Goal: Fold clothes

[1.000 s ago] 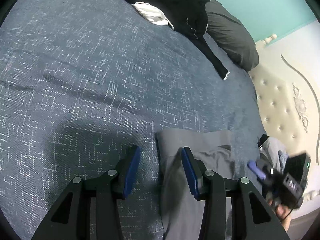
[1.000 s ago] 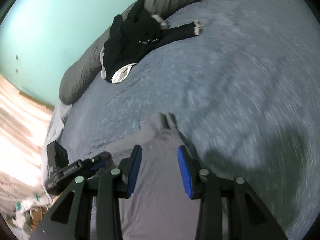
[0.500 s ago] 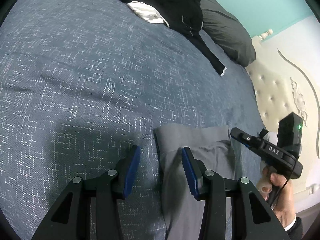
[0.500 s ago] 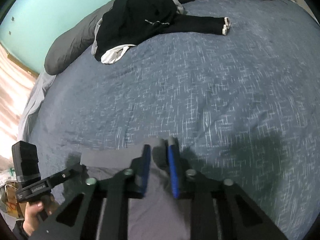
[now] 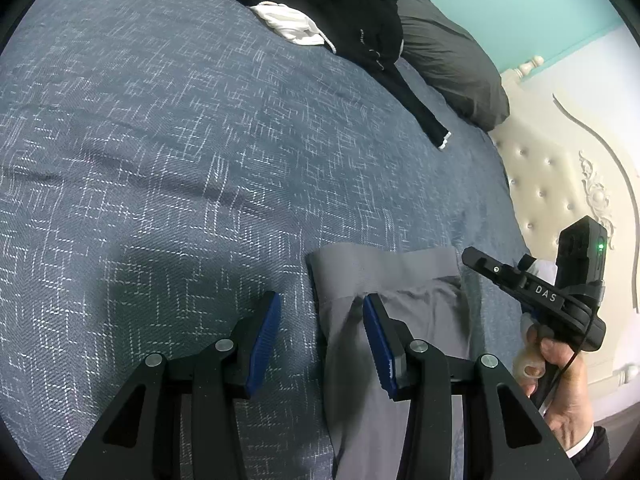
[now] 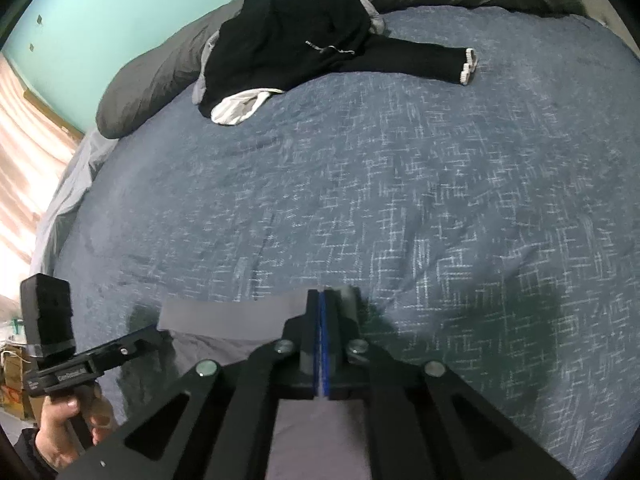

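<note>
Since a second ago our right gripper [image 6: 321, 300] has clamped shut on the grey garment's [image 5: 384, 268] corner while our left gripper [image 5: 320, 320] waits half open and empty, so we lift slowly, keeping the edge taut.

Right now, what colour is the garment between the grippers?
Plain grey garment; clearest in the left wrist view.

My jaws are black arms lined with bright blue pads [image 5: 264, 344]. Under them lies a plain mid-grey garment [image 5: 424, 308], no print on it. The bedspread [image 5: 180, 140] is slate blue, crossed all over with fine white broken-line hatching. Up by the dark charcoal pillows [image 5: 452, 64] sits a black garment [image 6: 288, 36] with a white cuff, and a white piece [image 5: 292, 26] beside it. Wall [image 5: 520, 0] is mint green, headboard [image 5: 548, 184] cream and tufted.
</note>
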`<state>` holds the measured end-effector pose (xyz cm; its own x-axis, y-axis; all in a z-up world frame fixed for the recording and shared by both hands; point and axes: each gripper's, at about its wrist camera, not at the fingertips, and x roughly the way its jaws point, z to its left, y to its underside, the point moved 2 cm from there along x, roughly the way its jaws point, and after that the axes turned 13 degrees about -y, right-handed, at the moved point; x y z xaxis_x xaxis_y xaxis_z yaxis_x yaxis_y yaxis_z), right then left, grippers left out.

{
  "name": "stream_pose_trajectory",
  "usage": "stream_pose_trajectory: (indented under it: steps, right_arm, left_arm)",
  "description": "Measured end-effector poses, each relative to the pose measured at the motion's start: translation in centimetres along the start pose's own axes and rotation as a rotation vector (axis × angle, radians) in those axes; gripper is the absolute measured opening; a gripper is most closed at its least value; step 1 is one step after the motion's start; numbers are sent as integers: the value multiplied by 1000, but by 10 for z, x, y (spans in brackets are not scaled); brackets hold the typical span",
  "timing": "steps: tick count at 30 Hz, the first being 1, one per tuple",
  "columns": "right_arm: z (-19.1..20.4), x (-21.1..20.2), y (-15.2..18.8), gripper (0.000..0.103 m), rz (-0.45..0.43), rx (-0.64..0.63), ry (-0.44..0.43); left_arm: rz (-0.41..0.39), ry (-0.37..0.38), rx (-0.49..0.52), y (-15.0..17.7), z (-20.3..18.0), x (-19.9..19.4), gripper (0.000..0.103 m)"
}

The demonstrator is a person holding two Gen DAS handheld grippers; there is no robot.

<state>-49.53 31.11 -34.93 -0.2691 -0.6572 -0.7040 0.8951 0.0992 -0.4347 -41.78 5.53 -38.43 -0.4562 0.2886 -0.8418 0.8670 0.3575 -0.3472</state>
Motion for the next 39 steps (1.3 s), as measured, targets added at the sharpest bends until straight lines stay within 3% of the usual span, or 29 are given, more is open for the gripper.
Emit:
stream_pose_trajectory:
  steps: [10,20,29,39]
  right_arm:
    - [3,14,3,6,35,-4,18]
    - [3,17,4,2,23,-36,6]
    - [8,2,-4,1,-49,-57,29]
    - [-3,22,-4,2,15,-34,70]
  left_arm:
    - [0,-7,4,0,-1,0,47]
    - [-2,-2,4,2,1,1,46]
    - [-13,-8,0,2,3,-5,47]
    - [-31,-15,-16,-2,3,-5,47]
